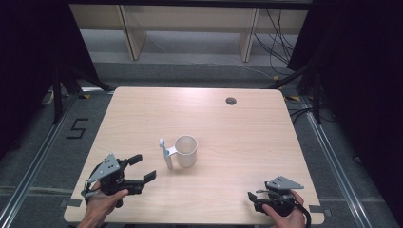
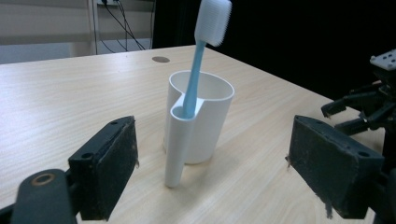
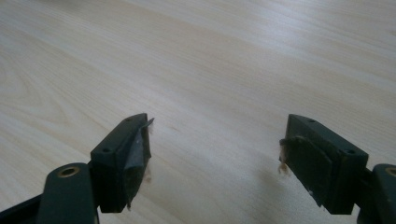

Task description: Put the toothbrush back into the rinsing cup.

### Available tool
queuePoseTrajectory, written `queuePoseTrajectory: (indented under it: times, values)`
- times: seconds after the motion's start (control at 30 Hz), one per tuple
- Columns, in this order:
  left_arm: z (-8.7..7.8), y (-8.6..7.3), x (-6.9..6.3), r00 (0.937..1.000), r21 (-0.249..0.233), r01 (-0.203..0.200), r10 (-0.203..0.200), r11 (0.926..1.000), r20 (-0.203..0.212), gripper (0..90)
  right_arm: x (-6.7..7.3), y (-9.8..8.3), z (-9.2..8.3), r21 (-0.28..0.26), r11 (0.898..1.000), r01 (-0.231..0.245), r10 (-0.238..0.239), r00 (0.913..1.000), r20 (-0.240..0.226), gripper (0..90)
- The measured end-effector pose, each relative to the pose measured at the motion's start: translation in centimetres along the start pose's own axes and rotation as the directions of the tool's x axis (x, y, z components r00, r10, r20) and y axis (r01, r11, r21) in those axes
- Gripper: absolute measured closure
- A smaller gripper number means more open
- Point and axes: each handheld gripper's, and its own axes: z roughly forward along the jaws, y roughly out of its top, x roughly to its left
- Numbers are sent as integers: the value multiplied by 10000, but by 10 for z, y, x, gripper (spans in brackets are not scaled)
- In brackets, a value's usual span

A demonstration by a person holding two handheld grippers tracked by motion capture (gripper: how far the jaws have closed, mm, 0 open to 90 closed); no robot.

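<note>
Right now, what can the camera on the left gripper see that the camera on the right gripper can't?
The left gripper view alone looks at the white cup with its side tube, where a blue toothbrush stands bristles up, plus the other gripper at the far right edge and the round hole in the table top. The right gripper view alone shows a close stretch of bare wood between its jaws. Both share the pale wooden table and a pair of black jaws standing wide apart, holding nothing.
</note>
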Motion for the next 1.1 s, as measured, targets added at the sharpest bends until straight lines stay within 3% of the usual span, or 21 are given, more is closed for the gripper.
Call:
queuePoseTrajectory:
  times: [0.27, 0.43, 0.5, 0.53, 0.57, 0.63, 0.83, 1.0, 1.1]
  values:
    - [-7, -6, -8, 9999, 321, -68, 65, 9995, 93, 147, 1, 0, 0, 63, 9999, -85, 84, 10000, 37, 240]
    - [-10, -10, -13, 9992, 575, -392, 384, 9976, 140, 147, -1, -1, 1, -69, 9997, 218, -217, 9997, 59, 240]
    - [-11, -11, -14, 9988, 629, -463, 453, 9969, 172, 147, 1, 0, 0, 58, 10000, -36, 37, 10000, -56, 240]
    - [-12, -11, -16, 9987, 664, -486, 474, 9966, 195, 147, -1, 0, 1, -27, 9996, 269, -269, 9996, -50, 240]
    - [-11, -12, -16, 9986, 507, -468, 454, 9976, 284, 147, 0, -1, 1, -31, 9998, 189, -189, 9997, 137, 240]
    - [-14, -13, -18, 9983, 726, -542, 525, 9959, 256, 147, 1, 0, 0, 86, 10000, -34, 34, 10000, -37, 240]
    - [-19, -18, -24, 9978, 870, -581, 551, 9945, 359, 147, -1, 0, 1, 11, 9997, 245, -245, 9997, -20, 239]
    - [-24, -22, -28, 9975, 980, -583, 542, 9935, 443, 147, 0, 0, 1, -9, 10000, 71, -71, 10000, -56, 239]
    - [-26, -23, -30, 9971, 943, -593, 546, 9938, 525, 147, -1, -1, 3, -13, 9998, 195, -195, 9997, -130, 239]
